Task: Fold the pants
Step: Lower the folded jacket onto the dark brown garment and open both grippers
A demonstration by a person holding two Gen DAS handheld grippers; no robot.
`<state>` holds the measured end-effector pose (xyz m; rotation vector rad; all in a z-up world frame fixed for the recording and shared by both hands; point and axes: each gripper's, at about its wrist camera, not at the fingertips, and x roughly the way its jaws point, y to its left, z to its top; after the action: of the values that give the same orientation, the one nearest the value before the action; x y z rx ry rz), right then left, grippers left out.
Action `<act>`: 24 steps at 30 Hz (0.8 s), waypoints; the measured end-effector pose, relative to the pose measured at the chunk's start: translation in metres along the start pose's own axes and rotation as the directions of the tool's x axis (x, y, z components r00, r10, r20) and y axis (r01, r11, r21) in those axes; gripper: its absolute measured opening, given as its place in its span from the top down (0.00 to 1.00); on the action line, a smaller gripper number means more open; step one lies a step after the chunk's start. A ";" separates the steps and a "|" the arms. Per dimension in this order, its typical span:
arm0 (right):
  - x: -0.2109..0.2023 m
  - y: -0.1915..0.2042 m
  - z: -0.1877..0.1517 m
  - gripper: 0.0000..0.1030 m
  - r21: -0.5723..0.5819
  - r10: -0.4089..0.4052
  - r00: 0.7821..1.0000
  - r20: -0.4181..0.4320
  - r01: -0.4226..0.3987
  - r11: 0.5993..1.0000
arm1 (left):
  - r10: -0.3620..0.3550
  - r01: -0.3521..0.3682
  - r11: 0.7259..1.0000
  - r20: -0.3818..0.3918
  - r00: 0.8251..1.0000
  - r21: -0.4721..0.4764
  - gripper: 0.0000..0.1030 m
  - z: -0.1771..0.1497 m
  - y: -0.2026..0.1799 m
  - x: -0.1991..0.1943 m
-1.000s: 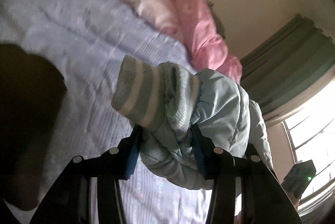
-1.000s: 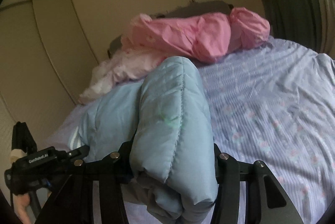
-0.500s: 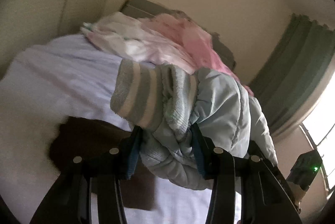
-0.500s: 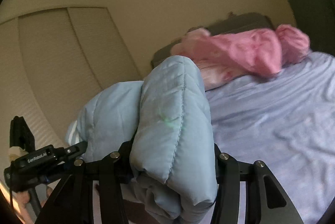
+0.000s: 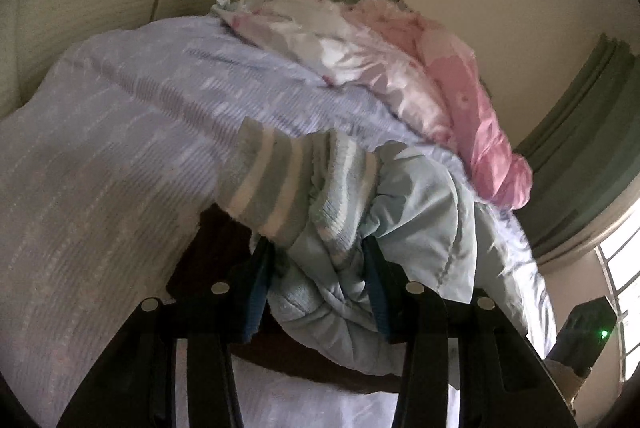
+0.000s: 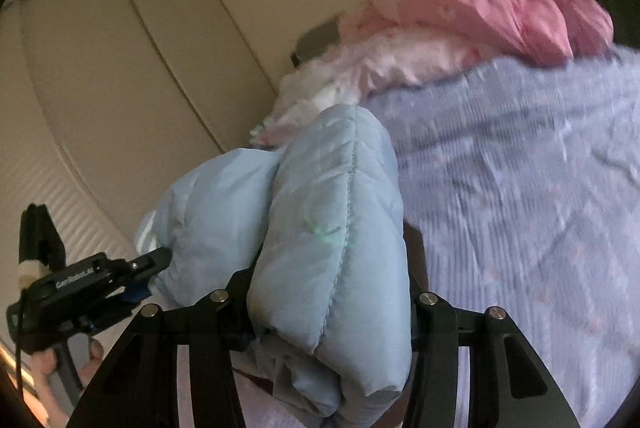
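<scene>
The left tongs [image 5: 316,284] are clamped on a bunched end of the pale blue quilted padded pants [image 5: 404,228], where a grey-and-white striped knit cuff [image 5: 264,180] sticks up between the blue-padded fingers [image 5: 256,284]. The right tongs [image 6: 328,292] grip another thick fold of the same pants, which bulge up above the black jaws and hang in the air over the lavender patterned bed sheet [image 6: 520,188]. Beneath the lifted garment a dark brown cloth [image 5: 208,248] lies on the bed, and rumpled pink and white bedding [image 5: 400,60] is heaped at the headboard end.
</scene>
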<state>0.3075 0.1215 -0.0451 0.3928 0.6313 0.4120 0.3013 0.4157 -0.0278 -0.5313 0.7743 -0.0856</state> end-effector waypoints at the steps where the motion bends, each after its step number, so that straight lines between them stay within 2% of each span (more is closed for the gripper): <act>1: 0.006 -0.004 -0.004 0.50 0.017 -0.007 1.000 -0.020 0.008 1.000 | 0.005 -0.005 1.000 -0.014 1.000 -0.005 0.58 0.000 0.000 0.003; 4: 0.011 -0.010 -0.014 0.45 0.043 -0.041 0.997 -0.064 0.043 0.998 | 0.018 -0.019 1.000 -0.067 0.998 -0.022 0.55 -0.003 0.009 0.011; 5: 0.013 -0.011 -0.016 0.41 0.043 -0.060 0.995 -0.081 0.064 0.997 | 0.026 -0.028 0.999 -0.079 0.997 -0.028 0.53 -0.004 0.012 0.014; 6: 0.016 -0.013 -0.017 0.39 0.046 -0.075 0.993 -0.091 0.079 0.996 | 0.040 -0.043 0.999 -0.080 0.996 -0.029 0.47 -0.005 0.015 0.013; 8: 0.018 -0.015 -0.018 0.27 0.059 -0.089 0.989 -0.116 0.096 0.994 | 0.091 -0.092 0.996 -0.065 0.994 -0.008 0.35 -0.007 0.014 0.008; 11: 0.008 -0.011 -0.010 0.19 0.034 -0.088 0.989 -0.122 0.093 0.995 | 0.145 -0.143 0.989 -0.051 0.988 0.040 0.27 -0.007 0.008 -0.005; 14: -0.004 -0.003 -0.003 0.19 0.021 -0.085 0.990 -0.109 0.088 0.996 | 0.196 -0.195 0.978 -0.007 0.981 0.074 0.24 -0.003 -0.002 -0.026; 17: -0.014 0.004 0.004 0.19 0.020 -0.076 0.993 -0.096 0.078 0.997 | 0.272 -0.281 0.952 0.082 0.959 0.119 0.16 0.003 -0.015 -0.056; 20: -0.020 0.006 0.010 0.19 0.017 -0.098 0.990 -0.098 0.100 0.995 | 0.303 -0.323 0.936 0.150 0.941 0.141 0.15 0.008 -0.027 -0.078; 24: -0.030 0.008 0.017 0.19 0.015 -0.098 0.993 -0.072 0.099 0.995 | 0.236 -0.259 0.952 0.148 0.960 0.161 0.15 0.016 -0.048 -0.081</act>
<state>0.2942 0.1099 -0.0140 0.3644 0.7209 0.3270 0.2593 0.4025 0.0569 -0.2622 0.6955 0.1102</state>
